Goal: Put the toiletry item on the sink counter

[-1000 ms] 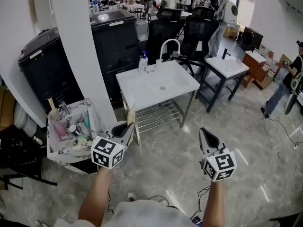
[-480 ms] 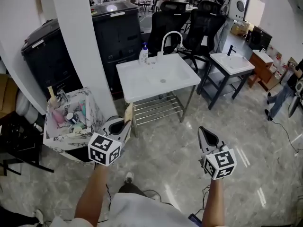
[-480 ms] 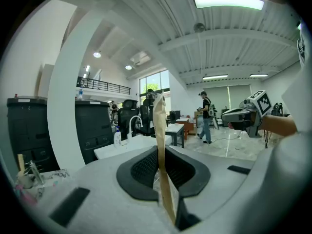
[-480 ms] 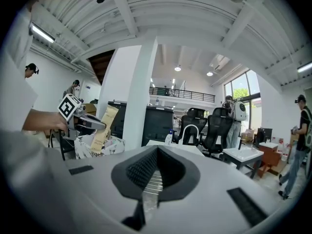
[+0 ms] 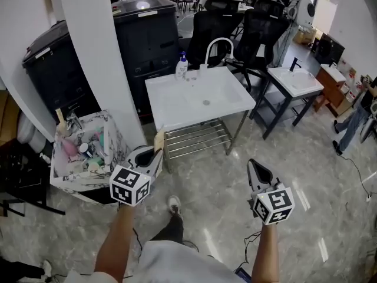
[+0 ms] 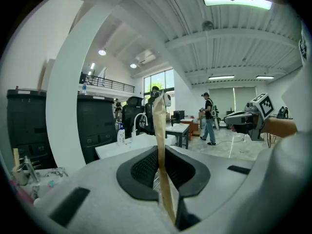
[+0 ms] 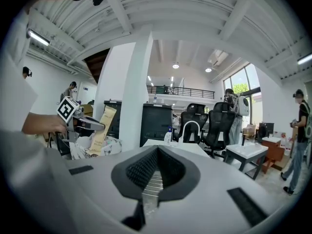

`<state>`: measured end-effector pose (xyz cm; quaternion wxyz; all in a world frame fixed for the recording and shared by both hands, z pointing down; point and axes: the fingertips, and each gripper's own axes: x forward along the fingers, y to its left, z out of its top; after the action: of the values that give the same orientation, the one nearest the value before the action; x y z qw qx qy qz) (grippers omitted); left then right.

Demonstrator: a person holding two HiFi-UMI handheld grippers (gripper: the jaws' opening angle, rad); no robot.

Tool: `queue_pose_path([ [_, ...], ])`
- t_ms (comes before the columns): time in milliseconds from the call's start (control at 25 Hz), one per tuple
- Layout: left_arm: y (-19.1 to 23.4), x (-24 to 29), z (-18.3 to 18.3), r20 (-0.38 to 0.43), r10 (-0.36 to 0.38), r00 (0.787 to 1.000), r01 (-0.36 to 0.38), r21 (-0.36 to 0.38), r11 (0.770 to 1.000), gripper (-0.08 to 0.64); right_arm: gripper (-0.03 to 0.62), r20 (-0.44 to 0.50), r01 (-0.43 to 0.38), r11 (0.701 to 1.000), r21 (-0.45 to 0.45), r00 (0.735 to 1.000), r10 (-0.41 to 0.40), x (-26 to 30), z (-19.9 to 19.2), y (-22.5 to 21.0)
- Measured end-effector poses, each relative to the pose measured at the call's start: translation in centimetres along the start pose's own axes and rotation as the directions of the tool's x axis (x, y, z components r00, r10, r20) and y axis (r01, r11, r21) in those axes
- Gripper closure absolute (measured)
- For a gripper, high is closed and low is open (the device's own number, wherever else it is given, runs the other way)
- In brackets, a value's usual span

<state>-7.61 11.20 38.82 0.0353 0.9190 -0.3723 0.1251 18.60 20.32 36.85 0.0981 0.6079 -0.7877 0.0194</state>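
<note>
A flat tan paper sachet (image 6: pixel 161 145) is clamped upright in the left gripper (image 5: pixel 157 152), short of the white sink counter (image 5: pixel 177 108). The right gripper (image 5: pixel 252 165) is closed and empty. Assorted toiletries are held in a marbled white box (image 5: pixel 73 184).

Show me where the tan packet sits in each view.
Head view: tan packet upright in the left gripper, lower left of centre.
Left gripper view: dead centre, edge-on, clamped between the jaws.
Right gripper view: left side, left of the white pillar.
Shared landmark: the white sink counter.
</note>
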Motion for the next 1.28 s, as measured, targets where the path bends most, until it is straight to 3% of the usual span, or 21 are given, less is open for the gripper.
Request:
queue_pose_path([
  [320, 9.2, 9.0, 0.2, -0.004, 0.015, 1.000, -0.015, -0.055, 0.998, 0.528, 0.597, -0.035, -0.017, 0.999, -0.031, 0.999, 0.016, 11.8, 1.1, -3.2],
  [800, 23.3, 20.5, 3.0, -0.015, 0.016, 1.000, -0.017, -0.056, 0.998, 0.528, 0.597, -0.027, -0.031, 0.999, -0.022, 0.999, 0.030, 29.8, 4.5, -6.5],
  [1000, 27.1, 23.8, 3.1, -0.032, 0.017, 0.999, -0.019, -0.068, 0.998, 0.528, 0.597, -0.033, -0.047, 0.999, -0.014, 0.998, 0.046, 34.6, 4.9, -7.1],
  [1280, 29.3, 26.5, 1.2, -0.079, 0.014, 0.997, -0.021, -0.089, 0.996, 0.528, 0.597, -0.084, -0.053, 0.998, 0.021, 0.995, 0.055, 38.8, 3.2, -8.0],
])
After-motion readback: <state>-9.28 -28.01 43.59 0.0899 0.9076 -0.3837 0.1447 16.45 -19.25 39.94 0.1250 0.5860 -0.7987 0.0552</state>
